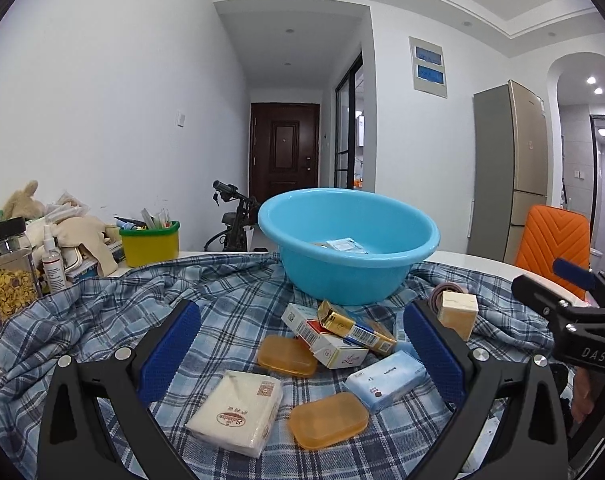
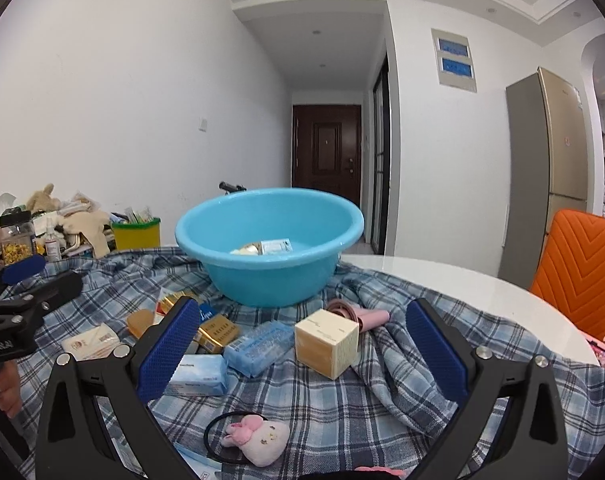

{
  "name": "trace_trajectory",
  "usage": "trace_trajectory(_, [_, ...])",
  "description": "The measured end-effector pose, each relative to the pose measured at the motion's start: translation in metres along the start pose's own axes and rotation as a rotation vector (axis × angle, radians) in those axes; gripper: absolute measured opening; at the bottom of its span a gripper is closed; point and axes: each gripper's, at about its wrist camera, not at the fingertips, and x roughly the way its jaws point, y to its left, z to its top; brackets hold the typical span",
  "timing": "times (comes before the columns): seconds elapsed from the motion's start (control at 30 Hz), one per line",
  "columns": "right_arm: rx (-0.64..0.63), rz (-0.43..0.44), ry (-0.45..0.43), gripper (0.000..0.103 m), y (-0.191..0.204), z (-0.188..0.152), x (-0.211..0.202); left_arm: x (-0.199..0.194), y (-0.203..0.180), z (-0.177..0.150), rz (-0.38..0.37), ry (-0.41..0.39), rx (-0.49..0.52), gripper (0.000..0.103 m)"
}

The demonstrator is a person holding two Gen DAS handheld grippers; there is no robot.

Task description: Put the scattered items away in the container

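Observation:
A blue basin (image 1: 348, 240) (image 2: 268, 240) stands on the plaid cloth with a few small packets inside. In the left wrist view, my left gripper (image 1: 302, 344) is open above a white tissue pack (image 1: 236, 412), two orange pill cases (image 1: 328, 420), a light blue tissue pack (image 1: 386, 378) and stacked small boxes (image 1: 338, 332). In the right wrist view, my right gripper (image 2: 302, 344) is open above a cream cube box (image 2: 326, 342), a blue wipes pack (image 2: 258, 346), a pink roll (image 2: 362, 314) and a pink bunny hair tie (image 2: 256, 438).
A yellow pen tub (image 1: 149, 242), a jar (image 1: 8, 276), a spray bottle (image 1: 53, 262) and plush toys (image 1: 22, 200) crowd the far left. An orange chair (image 2: 578, 268) stands right of the white table (image 2: 462, 280). The plaid cloth (image 1: 230, 288) is rumpled.

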Motion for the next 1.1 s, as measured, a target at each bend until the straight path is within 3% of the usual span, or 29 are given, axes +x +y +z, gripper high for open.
trace_trajectory(0.13, [0.03,-0.017,0.059,0.102,-0.006,-0.002,0.009,0.009,0.001,-0.002,0.032,0.044,0.004,0.103])
trace_trajectory(1.1, [0.019,-0.015,0.064,0.103,0.0,-0.003,0.011,0.013,-0.001,-0.002,0.041,0.055,0.014,0.103])
